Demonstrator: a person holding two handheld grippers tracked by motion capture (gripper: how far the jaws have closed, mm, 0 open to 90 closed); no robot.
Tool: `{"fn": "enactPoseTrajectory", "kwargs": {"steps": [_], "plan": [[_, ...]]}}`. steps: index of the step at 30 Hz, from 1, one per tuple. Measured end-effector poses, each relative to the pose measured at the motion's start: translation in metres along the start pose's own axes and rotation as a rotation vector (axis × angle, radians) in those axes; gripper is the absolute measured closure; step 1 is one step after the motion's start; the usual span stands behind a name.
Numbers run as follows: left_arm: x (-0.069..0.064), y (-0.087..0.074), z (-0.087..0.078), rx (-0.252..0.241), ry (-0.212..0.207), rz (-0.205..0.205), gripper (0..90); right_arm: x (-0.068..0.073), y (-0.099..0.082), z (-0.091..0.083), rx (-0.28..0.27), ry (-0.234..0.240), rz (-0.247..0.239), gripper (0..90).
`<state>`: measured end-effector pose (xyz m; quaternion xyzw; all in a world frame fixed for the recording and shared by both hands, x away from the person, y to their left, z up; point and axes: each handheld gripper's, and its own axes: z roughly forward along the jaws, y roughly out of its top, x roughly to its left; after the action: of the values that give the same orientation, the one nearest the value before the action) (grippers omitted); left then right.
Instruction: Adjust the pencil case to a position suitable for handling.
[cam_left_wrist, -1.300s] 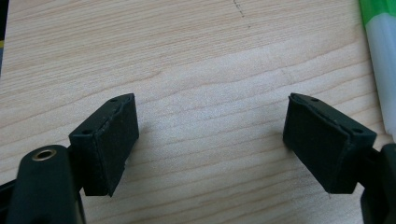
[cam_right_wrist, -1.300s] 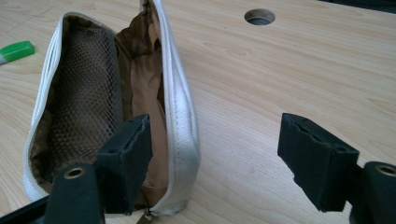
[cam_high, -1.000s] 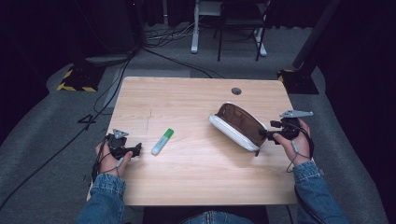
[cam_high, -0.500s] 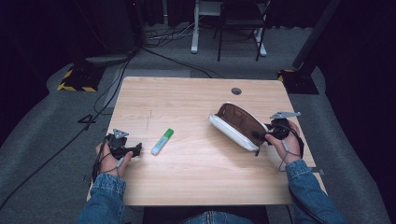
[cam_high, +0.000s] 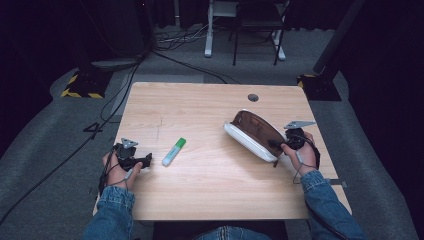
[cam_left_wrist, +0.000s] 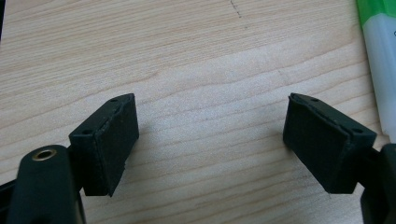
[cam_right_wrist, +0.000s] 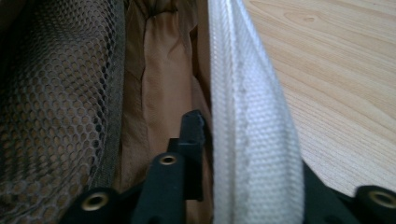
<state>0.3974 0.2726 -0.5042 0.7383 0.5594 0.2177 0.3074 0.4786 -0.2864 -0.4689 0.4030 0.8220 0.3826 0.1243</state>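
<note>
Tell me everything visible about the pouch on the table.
The pouch is an oval zip case, white woven fabric outside, brown lining and a dark mesh pocket inside. It lies open on the right half of the wooden table, tilted so its opening faces up and away from the person. The right gripper has just been closing on its near white wall, one jaw inside against the lining, the other outside.

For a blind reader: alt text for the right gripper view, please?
The right gripper has its jaws closed on the white wall of an open pouch, one inside against its brown lining. Mesh pocket at left, wooden table at right.
</note>
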Motion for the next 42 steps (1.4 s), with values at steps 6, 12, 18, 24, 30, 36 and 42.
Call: {"fn": "enactPoseTrajectory", "kwargs": {"steps": [6,12,18,24,30,36,42], "plan": [[0.0,0.0,0.0,0.0,-0.001,0.001,18.5,0.001,0.0,-0.001,-0.002,0.0,0.003,85.9],[0.0,0.0,0.0,0.0,-0.001,-0.003,18.5,0.001,-0.001,-0.002,-0.015,0.013,0.023,86.7],[0.0,0.0,0.0,0.001,-0.001,-0.002,18.5,0.007,0.003,-0.006,-0.021,0.04,0.013,87.2],[0.0,0.0,0.0,0.001,-0.002,-0.002,18.5,0.015,0.008,-0.012,-0.034,0.064,-0.01,87.2],[0.0,0.0,0.0,-0.001,-0.004,0.0,18.5,0.028,0.013,-0.021,-0.041,0.116,-0.033,87.2],[-0.001,0.001,0.001,0.001,-0.006,0.0,18.5,0.043,0.017,-0.026,-0.032,0.178,-0.064,87.2],[0.0,0.002,0.001,-0.001,-0.007,0.007,18.5,0.059,0.018,-0.028,-0.016,0.244,-0.088,87.2]]}}
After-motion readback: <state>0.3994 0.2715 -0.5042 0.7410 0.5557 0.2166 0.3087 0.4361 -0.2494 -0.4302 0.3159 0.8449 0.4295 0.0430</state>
